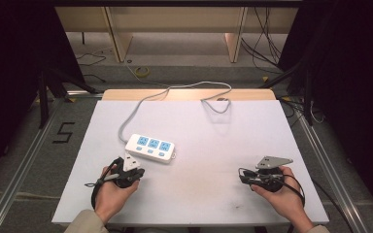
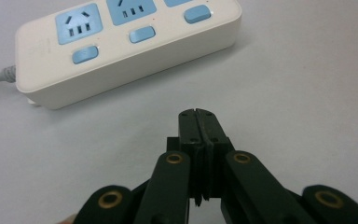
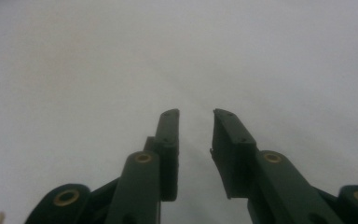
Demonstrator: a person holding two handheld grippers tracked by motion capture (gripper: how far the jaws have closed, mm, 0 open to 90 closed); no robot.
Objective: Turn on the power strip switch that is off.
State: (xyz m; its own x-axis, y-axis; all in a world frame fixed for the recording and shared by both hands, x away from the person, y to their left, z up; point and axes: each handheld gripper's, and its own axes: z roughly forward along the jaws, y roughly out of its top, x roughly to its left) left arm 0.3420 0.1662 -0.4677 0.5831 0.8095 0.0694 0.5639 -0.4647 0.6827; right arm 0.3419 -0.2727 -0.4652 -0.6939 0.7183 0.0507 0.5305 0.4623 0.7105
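Observation:
A white power strip (image 1: 150, 147) with three blue sockets and blue switches lies left of the table's middle; its grey cable (image 1: 175, 90) loops toward the far edge. My left gripper (image 1: 132, 164) sits just in front of the strip's near left end, held in a hand. In the left gripper view its jaws are pressed together with nothing between them, and the power strip (image 2: 121, 46) lies a short way ahead of my left gripper (image 2: 198, 112). My right gripper (image 1: 243, 177) rests at the front right; in the right gripper view its jaws stand apart over bare white table, my right gripper (image 3: 196, 112) empty.
The white tabletop (image 1: 199, 141) has a wooden strip along its far edge. Metal rails flank the table on both sides. Cables and wooden furniture legs lie on the floor beyond. A "5" mark (image 1: 64, 132) is on the floor at left.

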